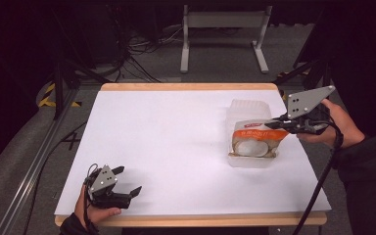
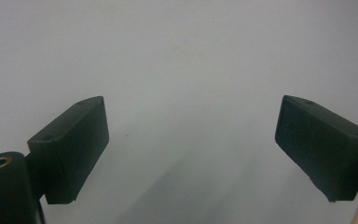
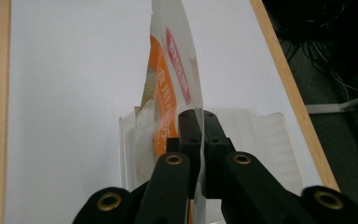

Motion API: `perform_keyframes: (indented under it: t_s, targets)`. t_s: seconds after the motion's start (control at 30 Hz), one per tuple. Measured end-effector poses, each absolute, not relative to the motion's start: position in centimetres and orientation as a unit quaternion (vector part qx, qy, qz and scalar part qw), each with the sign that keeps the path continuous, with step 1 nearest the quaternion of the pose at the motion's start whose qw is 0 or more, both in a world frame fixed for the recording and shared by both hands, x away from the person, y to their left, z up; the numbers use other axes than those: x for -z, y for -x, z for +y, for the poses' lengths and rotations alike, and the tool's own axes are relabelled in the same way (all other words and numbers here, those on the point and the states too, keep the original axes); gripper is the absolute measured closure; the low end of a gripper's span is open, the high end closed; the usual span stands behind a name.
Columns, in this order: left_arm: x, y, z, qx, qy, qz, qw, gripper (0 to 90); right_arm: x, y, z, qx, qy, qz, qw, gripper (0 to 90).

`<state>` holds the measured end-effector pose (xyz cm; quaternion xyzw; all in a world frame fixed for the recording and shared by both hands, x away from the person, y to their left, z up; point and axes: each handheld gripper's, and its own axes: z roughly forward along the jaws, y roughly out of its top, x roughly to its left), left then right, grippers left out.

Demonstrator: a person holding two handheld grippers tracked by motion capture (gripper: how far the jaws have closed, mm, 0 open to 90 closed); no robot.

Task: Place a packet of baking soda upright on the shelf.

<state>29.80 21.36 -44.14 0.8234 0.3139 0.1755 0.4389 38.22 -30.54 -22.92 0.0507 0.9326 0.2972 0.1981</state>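
High view showed the right hand-held gripper (image 1: 274,124) clamped on the edge of the orange-printed bag (image 1: 254,142), held over the clear tray (image 1: 247,110) just beyond it. The left hand-held gripper (image 1: 127,182) waited wide open. Next, probably lowering the bag squarely into the tray.

White rectangular table with light wooden edge (image 1: 186,86) carries everything. Top plain, smooth, matte. Clear plastic clamshell tray (image 1: 247,108) lies directly on it, at right side toward far edge, lid part flat toward back, base part nearer. Tray base holds orange-and-clear plastic food bag with round white contents (image 1: 254,139). Wooden edge strip visible along far and near sides. Table stands on grey floor (image 1: 24,147).
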Motion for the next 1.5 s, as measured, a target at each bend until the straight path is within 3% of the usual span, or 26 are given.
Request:
perform_keyframes:
  t_s: [0.5, 1.5]
  targets:
    - [44.2, -29.8, 21.3, -0.174, -0.824, 0.316, 0.438, 10.3, 25.9, -39.1, -29.8, -0.274, -0.059, 0.942, 0.183, 89.3]
    - [44.1, -29.9, 21.6, -0.183, -0.820, 0.317, 0.440, 10.4, 27.6, -40.0, -29.8, -0.236, -0.086, 0.952, 0.175, 84.7]
